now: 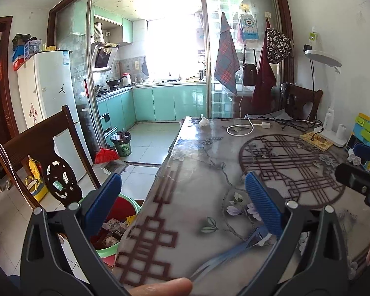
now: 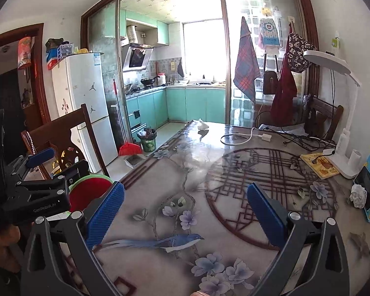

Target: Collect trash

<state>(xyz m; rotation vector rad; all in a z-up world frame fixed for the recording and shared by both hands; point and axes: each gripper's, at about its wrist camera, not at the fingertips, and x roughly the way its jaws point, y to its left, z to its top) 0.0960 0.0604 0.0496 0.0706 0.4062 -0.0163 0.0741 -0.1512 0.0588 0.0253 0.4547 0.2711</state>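
A crumpled white paper ball [image 2: 358, 195] lies on the table at the right edge next to a phone; it also shows in the left wrist view [image 1: 353, 157]. Another crumpled white tissue [image 2: 203, 124] lies at the table's far edge, also in the left wrist view [image 1: 205, 120]. A green bin with a red liner [image 1: 116, 224] stands on the floor left of the table and holds trash; it shows in the right wrist view [image 2: 91, 190] too. My left gripper [image 1: 182, 207] is open and empty over the table's left edge. My right gripper [image 2: 185, 212] is open and empty over the table.
The patterned table [image 2: 160, 180] carries a white charger cable [image 2: 249, 135], black cables, a yellow booklet [image 2: 319, 165], a white desk lamp [image 2: 342, 153] and a phone [image 2: 368, 192]. Wooden chairs stand at the left [image 1: 37, 145] and far right. A small full bin [image 1: 122, 143] and red broom stand by the kitchen.
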